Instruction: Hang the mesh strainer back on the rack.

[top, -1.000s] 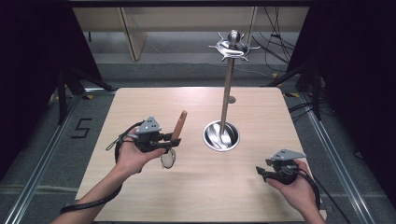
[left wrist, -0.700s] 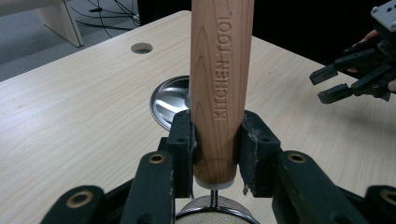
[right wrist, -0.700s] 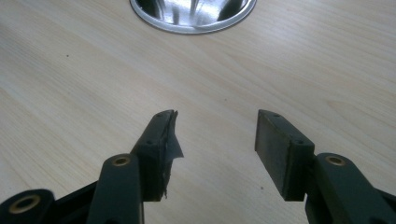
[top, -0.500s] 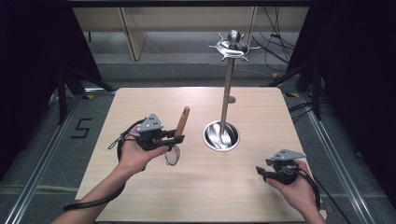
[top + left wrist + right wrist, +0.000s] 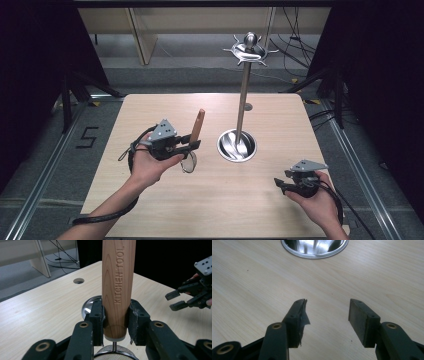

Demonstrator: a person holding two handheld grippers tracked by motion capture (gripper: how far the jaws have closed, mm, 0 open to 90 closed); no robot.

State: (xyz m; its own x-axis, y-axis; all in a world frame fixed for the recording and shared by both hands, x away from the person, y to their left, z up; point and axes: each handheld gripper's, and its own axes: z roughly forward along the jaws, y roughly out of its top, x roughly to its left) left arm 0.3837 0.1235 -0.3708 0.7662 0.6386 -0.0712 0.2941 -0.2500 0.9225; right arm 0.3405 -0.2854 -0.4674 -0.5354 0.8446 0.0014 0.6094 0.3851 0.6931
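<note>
My left gripper [image 5: 187,146] clamps the upright wooden-handled mesh strainer [image 5: 197,126]; the tall steel hook stand [image 5: 243,105] rises rightward near the table's [image 5: 150,210] far edge. Right gripper [image 5: 282,184] gapes, idle.

My left claw [image 5: 116,322] is black, and it holds a strainer [image 5: 189,161] with a light brown wood handle [image 5: 117,285] that has wavy lines. My right claw [image 5: 328,315] is black too. The table [image 5: 165,210] is pale wood with thin stripes. The tall stand [image 5: 243,100] is shiny silver.
</note>
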